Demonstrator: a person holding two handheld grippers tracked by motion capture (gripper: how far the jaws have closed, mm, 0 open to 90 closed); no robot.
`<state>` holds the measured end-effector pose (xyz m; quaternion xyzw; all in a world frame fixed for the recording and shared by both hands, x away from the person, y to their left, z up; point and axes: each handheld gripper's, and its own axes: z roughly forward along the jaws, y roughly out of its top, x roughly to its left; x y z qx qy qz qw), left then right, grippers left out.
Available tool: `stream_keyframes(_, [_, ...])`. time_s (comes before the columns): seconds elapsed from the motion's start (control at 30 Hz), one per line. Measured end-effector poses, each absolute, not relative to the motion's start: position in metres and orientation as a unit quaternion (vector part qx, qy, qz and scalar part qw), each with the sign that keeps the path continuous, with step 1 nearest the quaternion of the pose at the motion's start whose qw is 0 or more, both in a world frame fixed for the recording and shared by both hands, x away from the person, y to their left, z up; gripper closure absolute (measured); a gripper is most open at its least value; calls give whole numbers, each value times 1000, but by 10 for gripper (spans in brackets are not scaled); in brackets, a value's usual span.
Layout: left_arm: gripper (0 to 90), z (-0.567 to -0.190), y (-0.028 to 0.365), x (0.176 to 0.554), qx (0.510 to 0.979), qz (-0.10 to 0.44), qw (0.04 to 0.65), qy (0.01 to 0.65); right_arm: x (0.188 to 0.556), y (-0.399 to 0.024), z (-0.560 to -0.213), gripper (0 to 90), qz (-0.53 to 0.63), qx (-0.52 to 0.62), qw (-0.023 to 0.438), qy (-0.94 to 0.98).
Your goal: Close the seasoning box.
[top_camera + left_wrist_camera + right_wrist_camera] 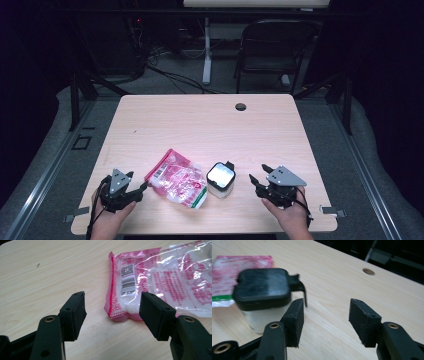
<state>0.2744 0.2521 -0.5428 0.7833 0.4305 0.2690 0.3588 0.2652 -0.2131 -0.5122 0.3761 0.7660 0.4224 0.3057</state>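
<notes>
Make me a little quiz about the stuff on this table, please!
1. True or false: the right gripper is squeezing the white jar.
2. What colour is the jar's lid? A) red B) black C) yellow
3. Fill the gap: the left gripper points at the corner of the pink ____.

Key:
1. False. Its jaws stand open beside the jar, with nothing between them.
2. B, black.
3. Bag. It lies flat on the table, just left of the jar, and the left gripper's jaws are open in front of it.
</notes>
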Motion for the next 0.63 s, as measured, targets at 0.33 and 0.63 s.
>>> stream_keyframes(0.33, [383, -548, 266, 284, 774, 273, 358, 446, 277, -244, -538, 445, 396, 447, 297, 745])
stream_keyframes(0.63, [384, -554, 277, 293, 767, 272, 356, 460, 285, -252, -552, 441, 387, 474, 279, 740])
